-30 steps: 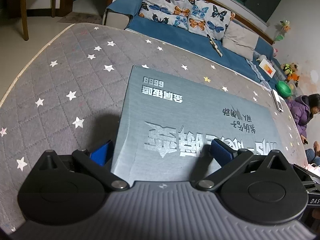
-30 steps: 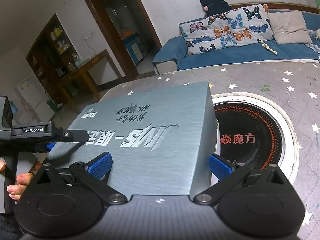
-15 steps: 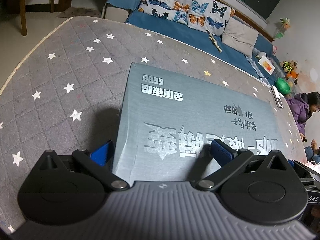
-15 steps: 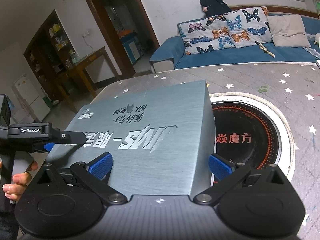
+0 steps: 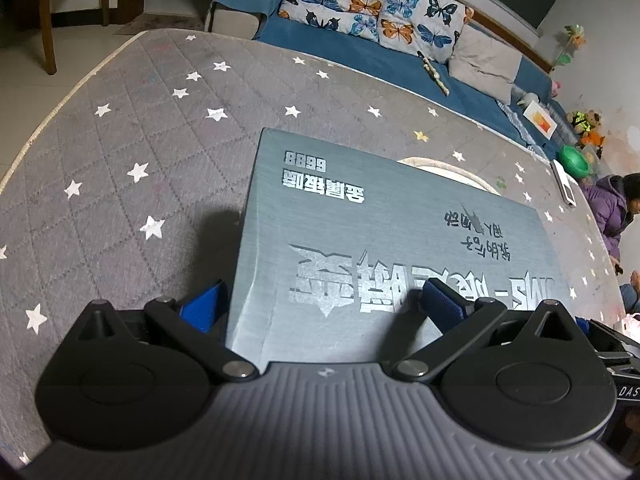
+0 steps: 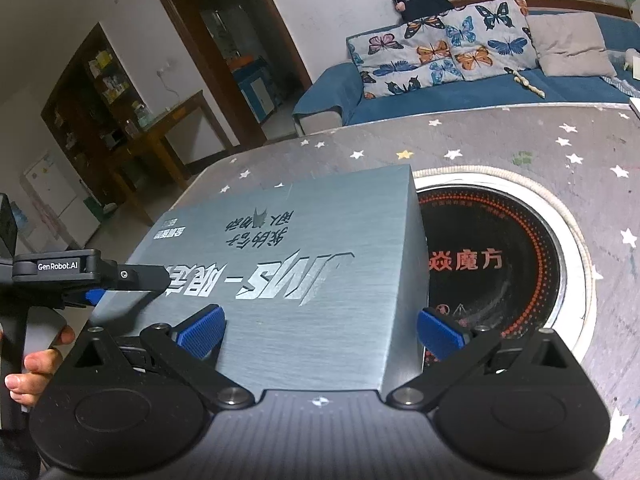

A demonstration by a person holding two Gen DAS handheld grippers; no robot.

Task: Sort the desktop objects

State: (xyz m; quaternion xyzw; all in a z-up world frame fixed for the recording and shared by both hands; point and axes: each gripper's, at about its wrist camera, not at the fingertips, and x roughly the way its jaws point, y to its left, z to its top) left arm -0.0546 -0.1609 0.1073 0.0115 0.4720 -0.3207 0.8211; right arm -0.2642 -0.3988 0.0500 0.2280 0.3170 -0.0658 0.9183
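Note:
A flat grey-blue box with silver lettering (image 5: 384, 240) lies over the grey star-patterned table; it also shows in the right wrist view (image 6: 288, 264). My left gripper (image 5: 320, 304) straddles one corner of the box, one blue pad on its side and one on its top. My right gripper (image 6: 320, 332) straddles the opposite corner the same way, one pad on top and one on the side wall. Both look clamped on the box. The left gripper's body (image 6: 80, 272) shows at the box's far left end in the right wrist view.
A round black induction hob (image 6: 500, 264) is set into the table right beside the box, partly under it. A white remote (image 5: 564, 188) lies near the table's far right edge. A blue sofa (image 5: 360, 52) stands behind the table. A person (image 5: 616, 212) sits at the right.
The box has shifted a little with both grippers; the hob's rim now shows past the box's far edge in the left wrist view. Both grips are unchanged.

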